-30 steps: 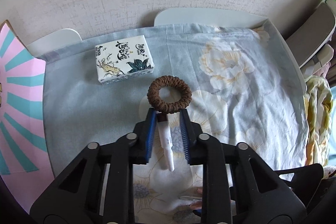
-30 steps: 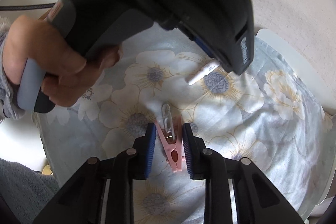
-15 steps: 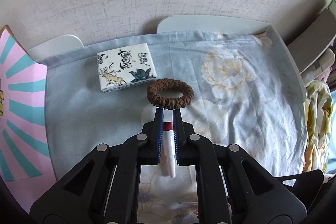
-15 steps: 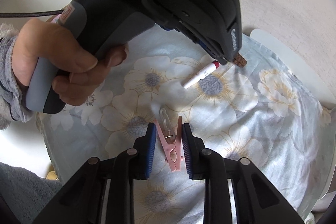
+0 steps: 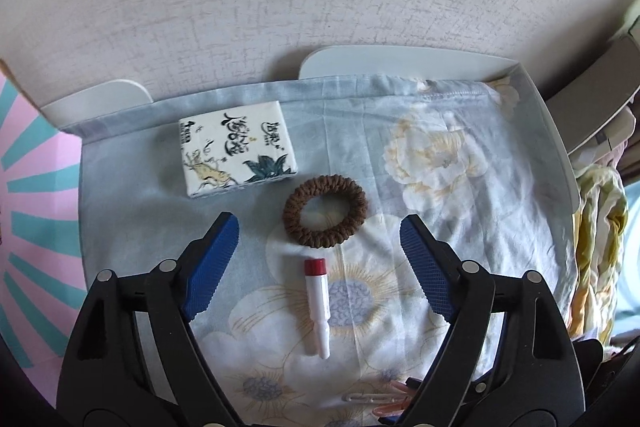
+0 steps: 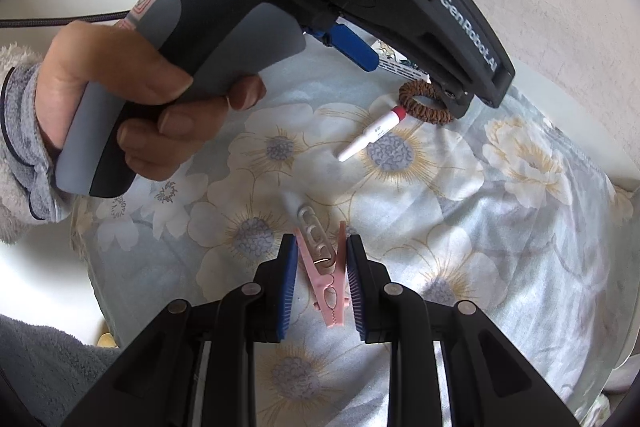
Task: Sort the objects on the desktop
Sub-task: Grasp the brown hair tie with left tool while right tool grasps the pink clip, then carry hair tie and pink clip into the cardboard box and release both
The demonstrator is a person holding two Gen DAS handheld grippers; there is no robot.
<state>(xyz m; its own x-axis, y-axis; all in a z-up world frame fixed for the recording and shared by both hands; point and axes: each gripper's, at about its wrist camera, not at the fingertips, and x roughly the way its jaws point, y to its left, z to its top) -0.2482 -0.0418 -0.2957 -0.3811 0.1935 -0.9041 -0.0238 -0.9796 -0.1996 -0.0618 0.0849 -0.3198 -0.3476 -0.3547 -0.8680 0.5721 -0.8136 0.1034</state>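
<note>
On the table's far half, three items lie in a loose line on the floral cloth [image 5: 460,227]: the tissue pack [image 5: 238,147] near the far left corner, the hair tie [image 5: 325,211] just nearer than it, and the red-capped tube [image 5: 317,301] nearer still, apart from the tie. This grouping suggests the sort is partly done. At least two items appear unplaced: the pink clip [image 6: 326,277] and the paper clip [image 6: 314,231], both toward the near edge.

The left gripper [image 5: 320,263] is releasing: its jaws are opening and already stand wide. The tube lies flat on the cloth between them, clear of both pads. The gripper points steeply down at the cloth. The hand [image 6: 132,107], in a fleecy sleeve, grips the handle from behind.

The right gripper [image 6: 322,277] is nearly closed, its pads pressing the pink clip's two handles. The clip's tips point toward the far edge, spread either side of the paper clip; whether they grip it cannot be told. This gripper also tilts steeply down, low over the cloth.
</note>
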